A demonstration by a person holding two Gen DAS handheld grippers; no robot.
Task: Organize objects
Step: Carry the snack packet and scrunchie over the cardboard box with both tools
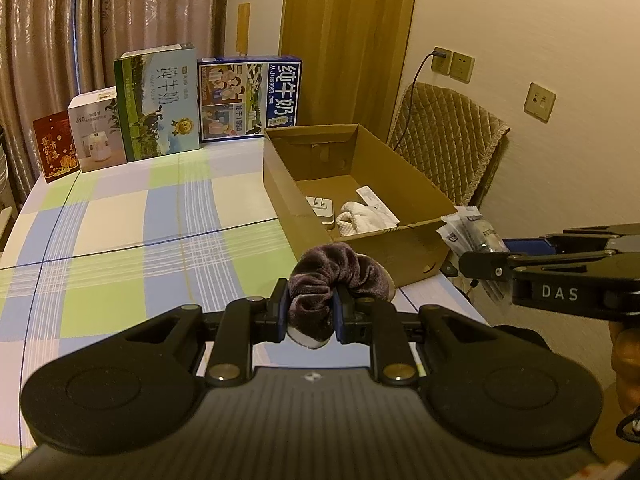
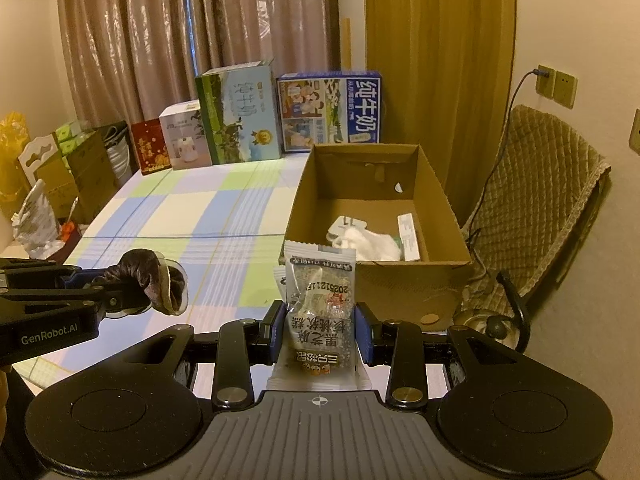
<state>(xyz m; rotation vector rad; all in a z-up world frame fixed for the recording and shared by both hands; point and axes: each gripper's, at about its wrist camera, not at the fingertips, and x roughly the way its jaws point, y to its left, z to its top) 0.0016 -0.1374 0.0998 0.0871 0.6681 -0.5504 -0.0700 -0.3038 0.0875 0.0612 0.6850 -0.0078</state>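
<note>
My left gripper [image 1: 311,314] is shut on a brown velvet scrunchie [image 1: 340,272], held above the table just short of the open cardboard box [image 1: 400,252]. In the right wrist view that scrunchie [image 2: 154,280] and left gripper [image 2: 136,300] show at the left. My right gripper [image 2: 320,330] is shut on clear snack packets [image 2: 320,300] in front of the box [image 2: 400,284]; the left wrist view has them [image 1: 470,232] at the box's near right corner. Inside the box lie a white plug adapter [image 1: 322,208], a white cloth [image 1: 360,216] and a small white carton [image 2: 408,236].
Two milk cartons [image 1: 160,104] [image 1: 250,96], a white appliance box [image 1: 98,132] and a red packet [image 1: 56,146] line the far edge of the checked tablecloth [image 1: 160,216]. A quilted chair [image 2: 540,200] stands right of the table. Boxes and bags [image 2: 60,176] are stacked left.
</note>
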